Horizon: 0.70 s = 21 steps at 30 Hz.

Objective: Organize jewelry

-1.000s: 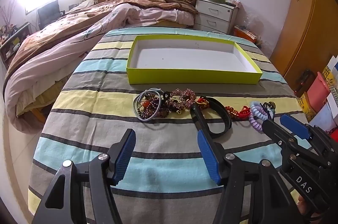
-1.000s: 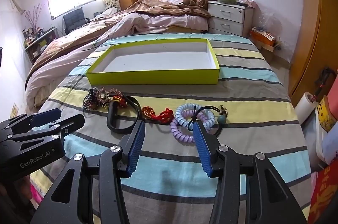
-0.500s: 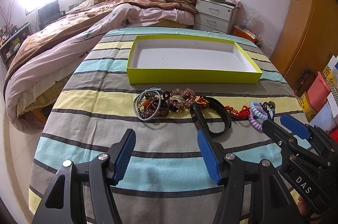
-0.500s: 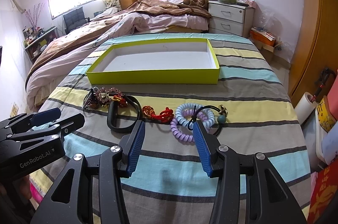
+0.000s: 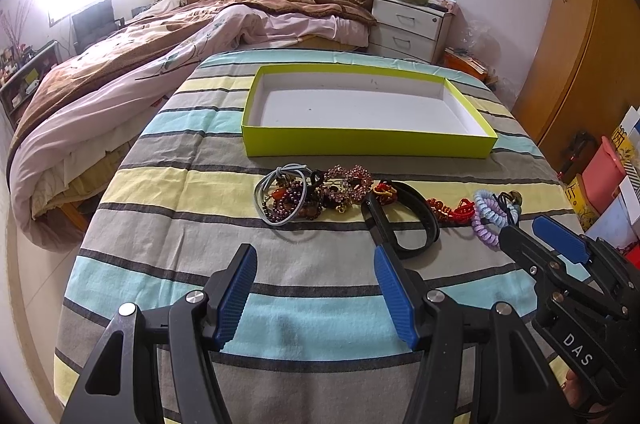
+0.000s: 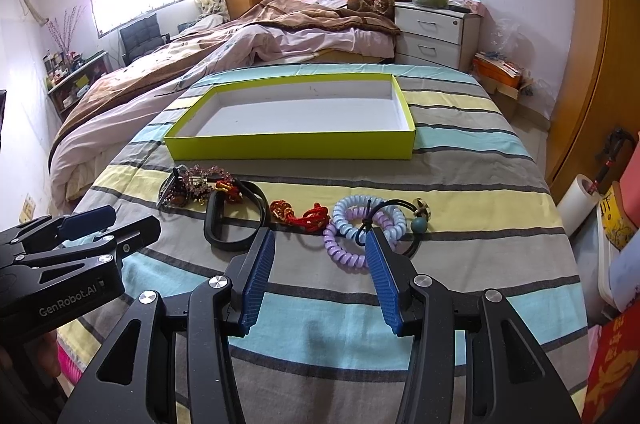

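Black band (image 5: 404,220) lies between bead pile (image 5: 316,194) and coil ties (image 6: 364,224)

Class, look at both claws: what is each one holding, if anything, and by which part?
Nothing is held. The left claw and right claw are both open and empty above the striped cloth, short of the jewelry row.

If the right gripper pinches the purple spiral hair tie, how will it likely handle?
The purple spiral hair tie is a loose plastic coil, so probably light and stretchy, sagging when lifted. It overlaps the pale blue spiral tie and a black elastic, which may drag along.
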Each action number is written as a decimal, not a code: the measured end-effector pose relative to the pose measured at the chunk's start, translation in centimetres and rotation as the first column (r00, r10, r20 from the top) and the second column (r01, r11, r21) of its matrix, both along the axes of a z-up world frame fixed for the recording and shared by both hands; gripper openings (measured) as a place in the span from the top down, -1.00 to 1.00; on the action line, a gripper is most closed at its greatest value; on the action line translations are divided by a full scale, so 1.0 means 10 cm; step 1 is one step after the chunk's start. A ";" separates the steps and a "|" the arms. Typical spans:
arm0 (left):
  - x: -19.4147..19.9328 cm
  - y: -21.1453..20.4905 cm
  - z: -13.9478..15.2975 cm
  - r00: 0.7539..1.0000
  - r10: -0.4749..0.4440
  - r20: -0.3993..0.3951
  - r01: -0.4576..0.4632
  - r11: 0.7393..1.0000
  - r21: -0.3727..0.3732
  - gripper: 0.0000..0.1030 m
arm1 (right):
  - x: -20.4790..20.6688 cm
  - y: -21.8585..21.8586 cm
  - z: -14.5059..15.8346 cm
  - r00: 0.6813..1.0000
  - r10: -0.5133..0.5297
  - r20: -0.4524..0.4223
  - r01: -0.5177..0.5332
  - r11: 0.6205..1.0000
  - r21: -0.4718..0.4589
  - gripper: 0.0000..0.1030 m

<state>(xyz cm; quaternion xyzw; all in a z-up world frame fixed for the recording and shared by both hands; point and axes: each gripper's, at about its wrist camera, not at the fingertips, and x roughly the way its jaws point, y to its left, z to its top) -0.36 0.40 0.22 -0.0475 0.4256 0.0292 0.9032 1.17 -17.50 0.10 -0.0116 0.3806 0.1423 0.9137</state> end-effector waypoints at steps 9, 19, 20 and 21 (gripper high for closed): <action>-0.02 0.01 0.01 1.000 0.001 0.000 -0.001 1.000 0.000 -0.17 | -0.01 0.00 0.00 1.000 0.000 0.000 0.000 1.000 -0.001 0.06; -0.02 0.02 0.00 1.000 0.003 0.000 -0.003 1.000 -0.001 -0.17 | -0.01 0.00 0.00 1.000 0.001 0.001 -0.001 1.000 0.000 0.06; -0.02 0.02 0.01 1.000 0.003 0.001 -0.003 1.000 0.000 -0.17 | -0.01 0.00 0.00 1.000 0.001 0.000 -0.001 1.000 0.000 0.06; -0.01 0.01 0.00 1.000 0.002 0.000 -0.002 1.000 0.000 -0.17 | -0.01 0.00 0.00 1.000 0.001 0.000 -0.001 1.000 0.000 0.06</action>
